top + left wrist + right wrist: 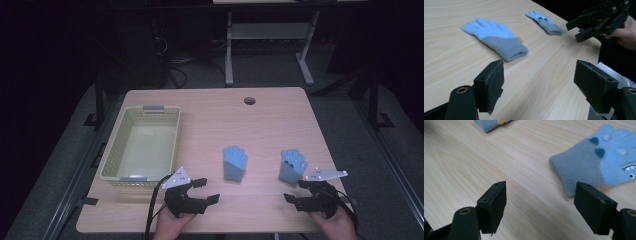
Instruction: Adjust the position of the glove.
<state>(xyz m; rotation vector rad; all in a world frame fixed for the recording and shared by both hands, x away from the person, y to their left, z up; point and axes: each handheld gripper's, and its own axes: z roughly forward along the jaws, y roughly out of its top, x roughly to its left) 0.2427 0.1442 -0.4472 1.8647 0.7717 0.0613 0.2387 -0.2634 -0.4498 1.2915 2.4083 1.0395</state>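
L gripper [201, 191] near worktop [210, 120] front edge, fingers [490, 85] spread, empty. R gripper [298, 191] likewise spread, empty, just beside right glove [292, 167] cuff. Left glove [234, 163] flat mid-worktop, betw. grippers. Basket [169, 142] far left.

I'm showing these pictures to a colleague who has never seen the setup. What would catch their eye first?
Probably the two blue knit gloves lying flat on the pale wooden table: the left glove near the middle and the right glove beside it. Next, the yellow basket at the table's left, then the left gripper and right gripper at the near edge, both open and holding nothing.
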